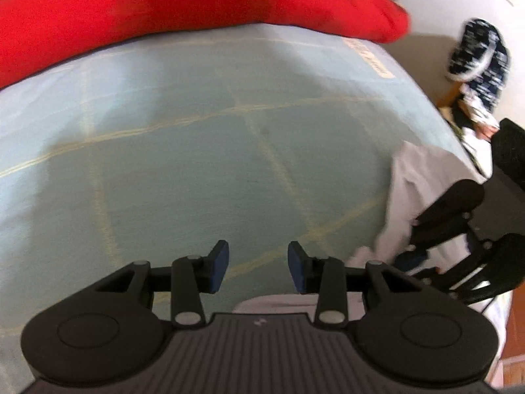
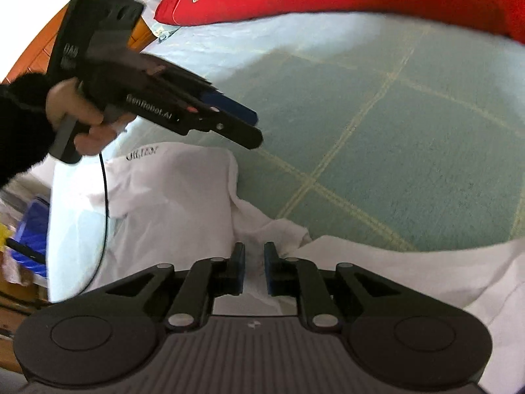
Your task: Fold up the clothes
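1. Right gripper (image 2: 254, 256): jaws drawn nearly together, with a narrow slit left between the blue pads. Raised ridge of the white garment (image 2: 170, 197) running up into that slit; pinched or merely lying beneath, not possible to tell.
2. Left gripper (image 1: 257, 256): jaws apart, nothing between them, poised over bare bed sheet (image 1: 197, 147). Held by a hand (image 2: 82, 115) in a dark sleeve; in the right wrist view, seen above the garment's far left corner.
3. White garment: crumpled along the near edge of the bed, long axis roughly left to right across the right wrist view. Low and directly ahead of the right gripper; below and off to the right of the left gripper, partly under its body.
4. Deciding relation, as a judgement: right gripper nearer and at the cloth. Left gripper clear of it, needing to come down toward the garment's left corner before any spreading or folding.
5. Red bedding (image 1: 164, 10): far side of the bed, well apart from the garment.
6. Hidden or unclear:
   - garment's right end cut off at the frame edge and behind the gripper bodies
   - collar, sleeves and hem not distinguishable
   - dark lettering near its upper left edge too blurred to read
   - both views blurred
   - dark patterned item (image 1: 475, 55) off the bed unidentifiable
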